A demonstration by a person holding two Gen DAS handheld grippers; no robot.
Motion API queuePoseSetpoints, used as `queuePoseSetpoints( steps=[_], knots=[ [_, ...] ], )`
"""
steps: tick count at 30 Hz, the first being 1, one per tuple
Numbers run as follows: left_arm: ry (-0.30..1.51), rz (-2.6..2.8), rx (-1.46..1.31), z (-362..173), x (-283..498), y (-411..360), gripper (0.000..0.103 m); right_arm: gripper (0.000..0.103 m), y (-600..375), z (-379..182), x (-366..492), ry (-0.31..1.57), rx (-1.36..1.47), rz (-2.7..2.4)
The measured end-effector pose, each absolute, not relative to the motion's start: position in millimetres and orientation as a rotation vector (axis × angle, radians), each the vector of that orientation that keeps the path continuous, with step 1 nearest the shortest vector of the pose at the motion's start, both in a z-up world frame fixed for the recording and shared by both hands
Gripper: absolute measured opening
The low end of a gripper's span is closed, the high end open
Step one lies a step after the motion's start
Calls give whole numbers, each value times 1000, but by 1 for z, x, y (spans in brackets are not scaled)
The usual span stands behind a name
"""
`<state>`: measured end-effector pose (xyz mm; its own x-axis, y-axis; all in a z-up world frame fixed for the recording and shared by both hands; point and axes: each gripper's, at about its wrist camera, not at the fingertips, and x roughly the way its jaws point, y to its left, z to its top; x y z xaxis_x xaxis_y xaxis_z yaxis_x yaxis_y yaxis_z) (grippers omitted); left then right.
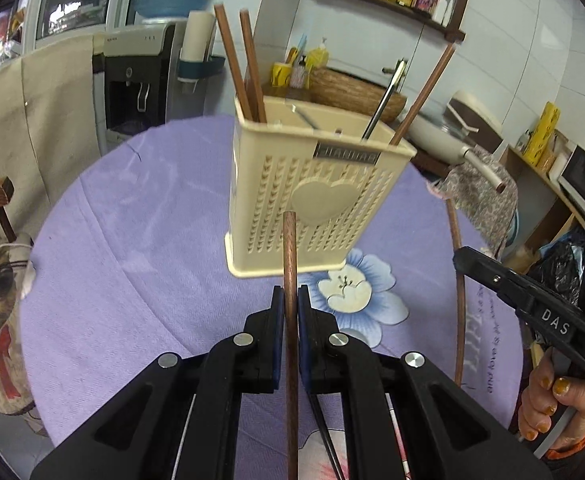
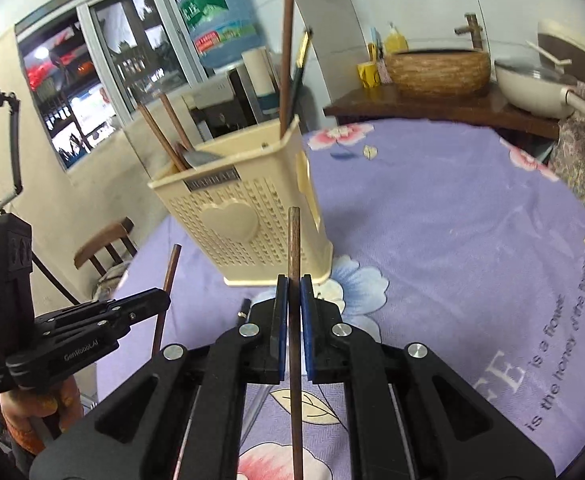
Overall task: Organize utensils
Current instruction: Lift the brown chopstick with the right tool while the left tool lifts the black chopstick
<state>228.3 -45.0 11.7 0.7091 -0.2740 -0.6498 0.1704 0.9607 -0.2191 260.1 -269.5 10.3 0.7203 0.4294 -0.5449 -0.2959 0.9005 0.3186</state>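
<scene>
Left hand-held gripper (image 1: 290, 300) clamped on a brown chopstick (image 1: 290, 264); right hand-held gripper (image 2: 294, 292) clamped on another chopstick (image 2: 294, 240). Cream utensil holder (image 1: 312, 192) mid-surface (image 1: 132, 240).

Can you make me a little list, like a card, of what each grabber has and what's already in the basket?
left gripper: shut on a brown chopstick
right gripper: shut on another brown chopstick
utensil holder: cream, heart on front, standing on the purple tablecloth
inside holder: three brown chopsticks and one dark one
</scene>
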Motion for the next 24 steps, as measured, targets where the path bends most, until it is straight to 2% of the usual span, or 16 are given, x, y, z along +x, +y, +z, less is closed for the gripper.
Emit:
queuePoseSetpoints(
  steps=[10, 24],
  knots=[
    [621, -250, -166, 58, 201, -28, 7, 7, -281, 60, 228, 533, 189, 424],
    [546, -261, -175, 87, 189, -21, 7, 7, -271, 87, 212, 473, 142, 454]
  ],
)
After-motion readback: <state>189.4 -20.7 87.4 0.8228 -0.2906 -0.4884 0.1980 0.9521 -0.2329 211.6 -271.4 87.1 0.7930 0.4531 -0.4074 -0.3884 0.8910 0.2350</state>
